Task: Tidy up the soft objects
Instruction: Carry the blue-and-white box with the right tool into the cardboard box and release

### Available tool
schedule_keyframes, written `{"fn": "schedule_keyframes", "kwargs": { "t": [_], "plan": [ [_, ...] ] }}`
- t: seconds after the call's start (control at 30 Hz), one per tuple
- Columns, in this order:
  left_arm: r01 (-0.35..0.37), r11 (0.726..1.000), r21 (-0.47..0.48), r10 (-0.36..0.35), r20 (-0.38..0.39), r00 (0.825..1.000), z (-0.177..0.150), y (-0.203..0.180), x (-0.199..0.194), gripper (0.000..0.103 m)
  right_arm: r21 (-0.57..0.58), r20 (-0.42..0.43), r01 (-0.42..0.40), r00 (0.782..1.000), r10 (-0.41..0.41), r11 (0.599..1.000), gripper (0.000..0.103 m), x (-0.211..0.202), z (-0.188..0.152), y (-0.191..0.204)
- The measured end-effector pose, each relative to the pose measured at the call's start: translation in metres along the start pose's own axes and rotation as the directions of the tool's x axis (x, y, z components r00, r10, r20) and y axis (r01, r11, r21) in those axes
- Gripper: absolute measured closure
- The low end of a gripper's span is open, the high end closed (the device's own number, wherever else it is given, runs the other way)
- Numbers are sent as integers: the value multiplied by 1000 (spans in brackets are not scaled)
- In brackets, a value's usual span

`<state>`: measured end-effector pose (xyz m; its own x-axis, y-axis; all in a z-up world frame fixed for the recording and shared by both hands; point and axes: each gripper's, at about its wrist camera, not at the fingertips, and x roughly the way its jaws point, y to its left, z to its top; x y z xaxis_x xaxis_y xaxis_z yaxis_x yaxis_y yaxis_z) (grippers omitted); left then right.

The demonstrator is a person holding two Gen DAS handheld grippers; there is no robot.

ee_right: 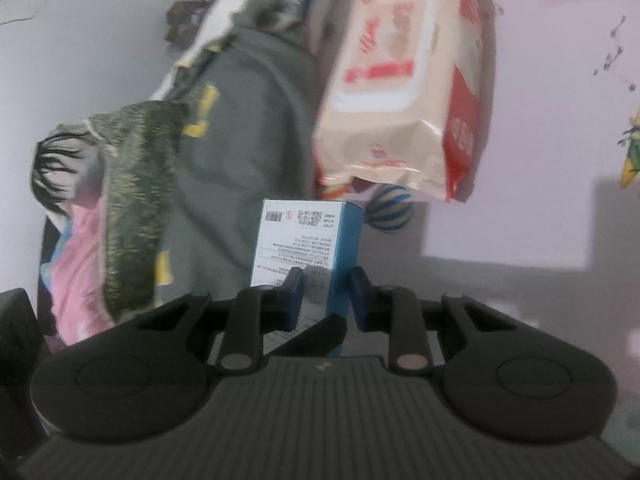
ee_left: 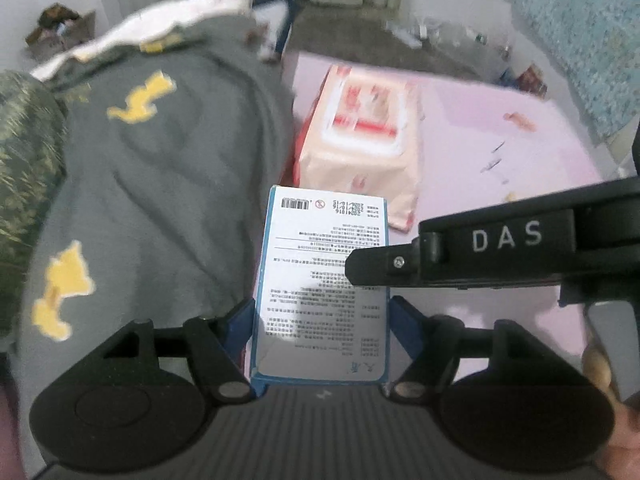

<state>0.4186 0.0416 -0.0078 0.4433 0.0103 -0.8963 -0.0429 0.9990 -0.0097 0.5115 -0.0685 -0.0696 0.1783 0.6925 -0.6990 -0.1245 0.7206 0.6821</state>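
Observation:
A blue and white printed box (ee_left: 324,280) sits between the blue pads of my left gripper (ee_left: 322,320), which is shut on it. My right gripper (ee_right: 325,292) is also closed on the same box (ee_right: 308,248), pinching its edge; its black finger marked DAS (ee_left: 460,252) crosses the box in the left wrist view. A grey sweatshirt with yellow patches (ee_left: 152,184) lies on the left. A peach and red tissue pack (ee_left: 360,136) lies beyond the box on the pink sheet (ee_left: 500,152). It also shows in the right wrist view (ee_right: 404,88).
A green fuzzy cloth (ee_right: 136,208) and a pink garment (ee_right: 76,280) lie left of the sweatshirt. A blue striped ball (ee_right: 390,208) sits under the tissue pack's edge. A teal blanket (ee_left: 580,40) hangs at far right. Clutter lies on the floor (ee_left: 440,36) beyond.

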Motion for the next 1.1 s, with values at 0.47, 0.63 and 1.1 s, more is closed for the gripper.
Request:
{"fn": "schedule_keyframes", "kwargs": {
  "t": [0.47, 0.63, 1.1],
  "plan": [
    [194, 972, 134, -213, 152, 965, -14, -161, -117, 30, -19, 251, -33, 967, 37, 999, 79, -235, -42, -35],
    [274, 940, 204, -297, 93, 950, -24, -251, -113, 30, 84, 320, 6, 947, -33, 996, 79, -314, -70, -105],
    [459, 888, 27, -451, -141, 881, -51, -359, -3, 24, 306, 445, 143, 852, -274, 941, 77, -397, -98, -267]
  ]
}}
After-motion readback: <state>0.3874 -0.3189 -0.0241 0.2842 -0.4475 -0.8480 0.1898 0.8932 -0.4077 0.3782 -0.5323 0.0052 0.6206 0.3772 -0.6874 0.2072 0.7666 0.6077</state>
